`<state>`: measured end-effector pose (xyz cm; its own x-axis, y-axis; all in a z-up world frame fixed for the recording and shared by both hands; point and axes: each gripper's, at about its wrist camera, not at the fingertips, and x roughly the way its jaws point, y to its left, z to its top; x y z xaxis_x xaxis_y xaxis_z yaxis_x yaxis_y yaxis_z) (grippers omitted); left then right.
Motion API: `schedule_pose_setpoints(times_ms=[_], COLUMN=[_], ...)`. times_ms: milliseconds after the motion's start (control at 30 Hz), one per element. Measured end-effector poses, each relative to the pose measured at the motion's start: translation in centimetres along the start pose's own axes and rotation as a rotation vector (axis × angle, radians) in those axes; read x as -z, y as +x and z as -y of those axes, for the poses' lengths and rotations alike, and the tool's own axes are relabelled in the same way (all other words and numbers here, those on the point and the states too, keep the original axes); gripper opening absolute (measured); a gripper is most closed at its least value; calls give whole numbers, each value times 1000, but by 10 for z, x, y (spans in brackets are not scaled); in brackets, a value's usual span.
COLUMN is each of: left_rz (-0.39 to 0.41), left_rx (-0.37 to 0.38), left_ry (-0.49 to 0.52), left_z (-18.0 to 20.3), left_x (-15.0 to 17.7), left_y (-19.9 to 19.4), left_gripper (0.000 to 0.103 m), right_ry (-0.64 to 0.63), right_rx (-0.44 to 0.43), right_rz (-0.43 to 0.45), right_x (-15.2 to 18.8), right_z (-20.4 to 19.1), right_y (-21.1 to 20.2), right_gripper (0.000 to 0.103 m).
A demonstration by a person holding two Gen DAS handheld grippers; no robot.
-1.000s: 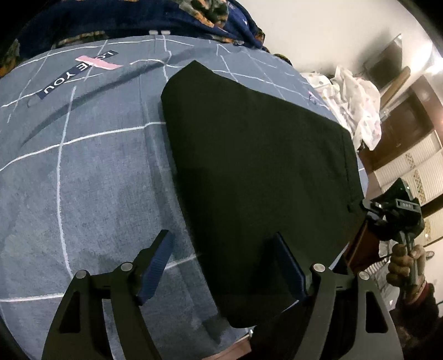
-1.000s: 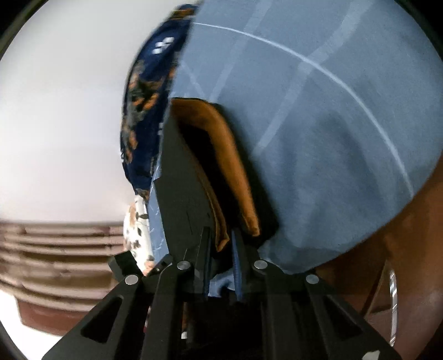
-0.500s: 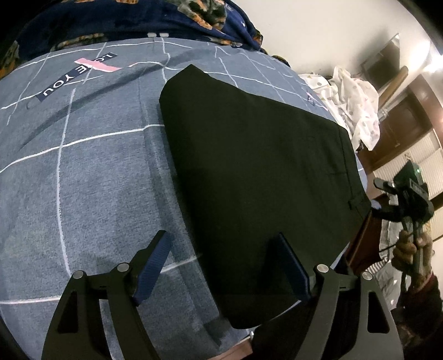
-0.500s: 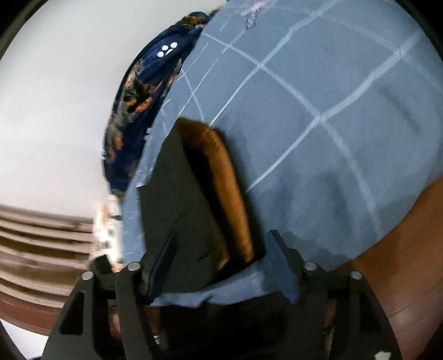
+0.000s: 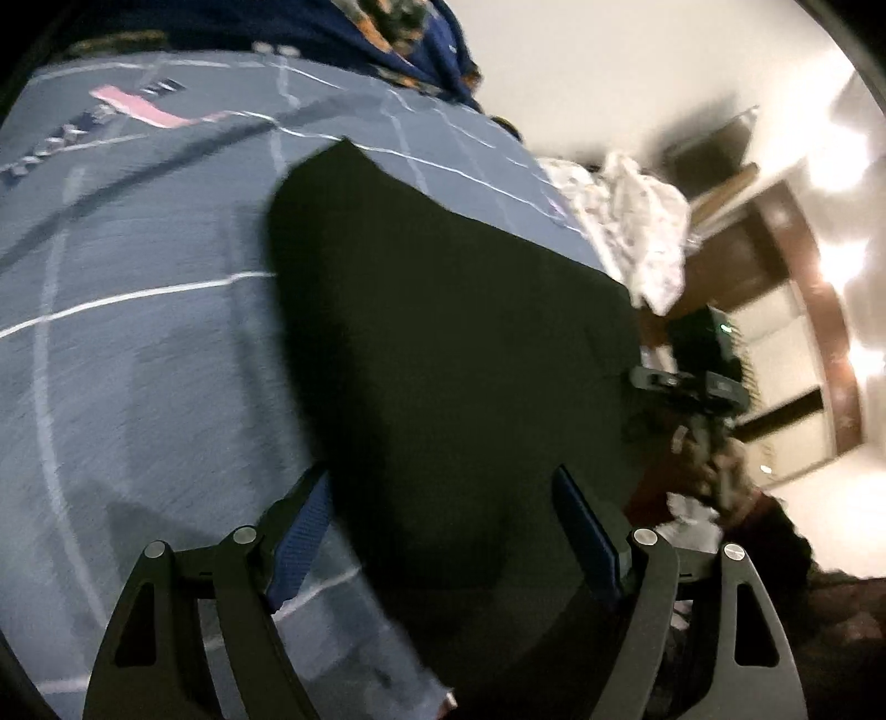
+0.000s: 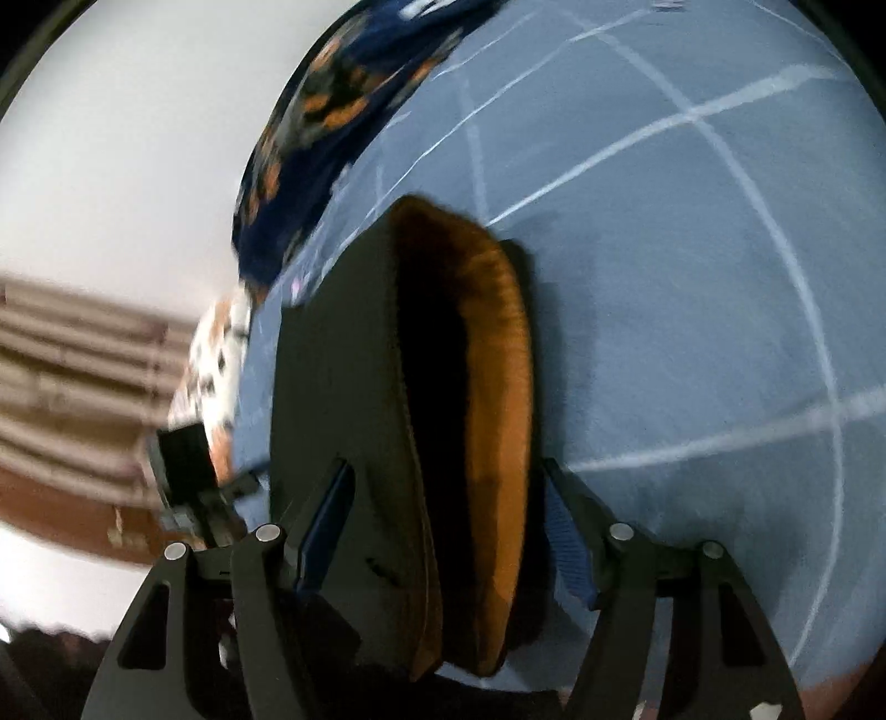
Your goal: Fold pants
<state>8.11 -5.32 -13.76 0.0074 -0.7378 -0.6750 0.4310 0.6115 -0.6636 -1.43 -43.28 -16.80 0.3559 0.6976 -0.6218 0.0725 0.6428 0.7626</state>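
The black pants (image 5: 454, 332) lie folded flat on the blue-grey checked sheet (image 5: 138, 332). My left gripper (image 5: 443, 498) hovers open over their near edge, its blue pads either side of the cloth without touching it. In the right wrist view the pants' waist end (image 6: 343, 387) gapes and shows an orange-brown lining (image 6: 498, 360). My right gripper (image 6: 443, 493) stands open astride that end, and its pads do not press on the cloth. A person's hand (image 5: 714, 465) holds that gripper at the pants' right edge.
A dark blue patterned blanket (image 5: 421, 50) is bunched at the far end of the bed. A white printed cloth (image 5: 642, 232) lies past the right corner, with brown wooden furniture (image 5: 775, 249) behind it. A pink label (image 5: 144, 111) marks the sheet at far left.
My right gripper was shut on the pants' waist end; it has opened, let go, rolled and drawn back. My left gripper has swung a little toward the pants.
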Motion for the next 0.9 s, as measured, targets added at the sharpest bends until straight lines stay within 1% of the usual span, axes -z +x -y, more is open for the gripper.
schedule_pose_setpoints(times_ms=[67, 133, 233, 333, 400, 433, 467, 500, 533, 567, 600, 667, 733, 900], left_rz=[-24, -43, -59, -67, -67, -62, -54, -43, -37, -30, -24, -15, -10, -4], left_rx=[13, 51, 83, 70, 28, -9, -70, -150, -202, -259, -289, -312, -327, -409], left_ry=[11, 24, 7, 0, 24, 50, 88, 131, 162, 196, 207, 195, 185, 235], left_z=[0, 0, -4, -2, 5, 9, 17, 25, 29, 36, 40, 39, 37, 49], left_x=[-6, -13, -20, -27, -30, -29, -28, -25, -22, -20, -19, -18, -18, -13], left_y=[7, 13, 17, 19, 23, 23, 25, 27, 30, 33, 34, 34, 32, 34], left_gripper=[79, 79, 79, 79, 79, 78, 72, 68, 60, 56, 54, 46, 42, 40], right_ry=[-19, -31, -48, -23, -21, -29, -35, -42, -47, -50, -44, -31, -39, -27], right_rx=[-27, -49, -82, -119, -132, -126, -118, -110, -98, -85, -76, -80, -71, -81], right_rz=[-39, -61, -89, -90, -81, -81, -81, -75, -69, -62, -54, -38, -17, 7], right_x=[-8, -9, -15, -22, -24, -24, -24, -23, -21, -21, -19, -17, -14, -12], right_z=[-1, -2, 1, 4, 3, 1, -1, -2, -3, -3, -2, 2, 0, 1], right_y=[5, 8, 12, 17, 21, 22, 24, 24, 24, 25, 24, 24, 24, 24], right_gripper=[67, 67, 67, 67, 67, 66, 65, 61, 54, 50, 45, 42, 41, 41])
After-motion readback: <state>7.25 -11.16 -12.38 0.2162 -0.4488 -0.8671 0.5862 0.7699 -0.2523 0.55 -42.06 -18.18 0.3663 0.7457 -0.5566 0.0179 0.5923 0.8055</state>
